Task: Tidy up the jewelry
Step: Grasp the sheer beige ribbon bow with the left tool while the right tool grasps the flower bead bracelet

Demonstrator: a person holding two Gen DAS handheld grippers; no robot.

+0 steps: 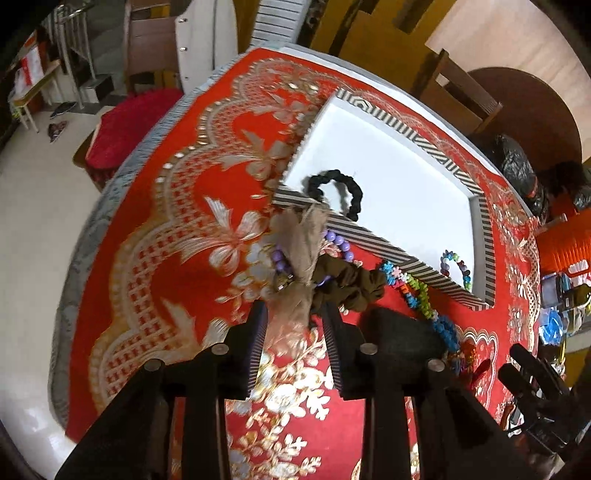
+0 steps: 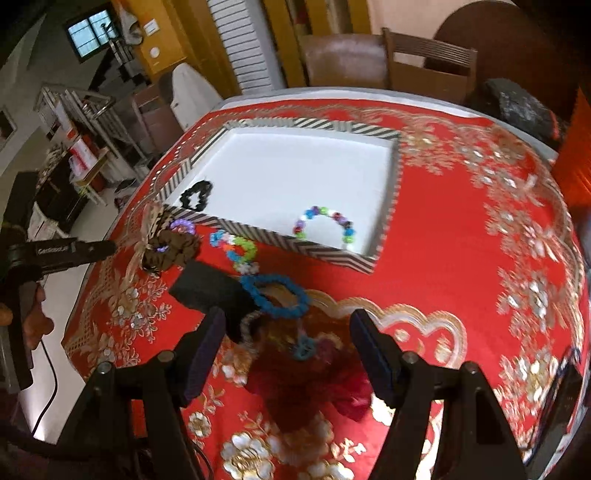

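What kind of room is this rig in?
Likely a home dining or living room: a table under a red embroidered cloth, wooden chairs behind it, and a window with household shelving off to the side.

Both views are lit by soft indoor light, fairly dim, with warm colours and no hard shadows. Fisheye bending curves the red tablecloth (image 1: 177, 258) into a dome and darkens the corners to black. The white tray floor (image 2: 295, 177), ahead of the right gripper (image 2: 286, 354), is the brightest patch, almost washed out. Motion blur smears the red cloth bundle (image 2: 317, 380) between its jaws and the gold flower pattern nearby. A window (image 2: 90, 33) far to its left glows pale blue.
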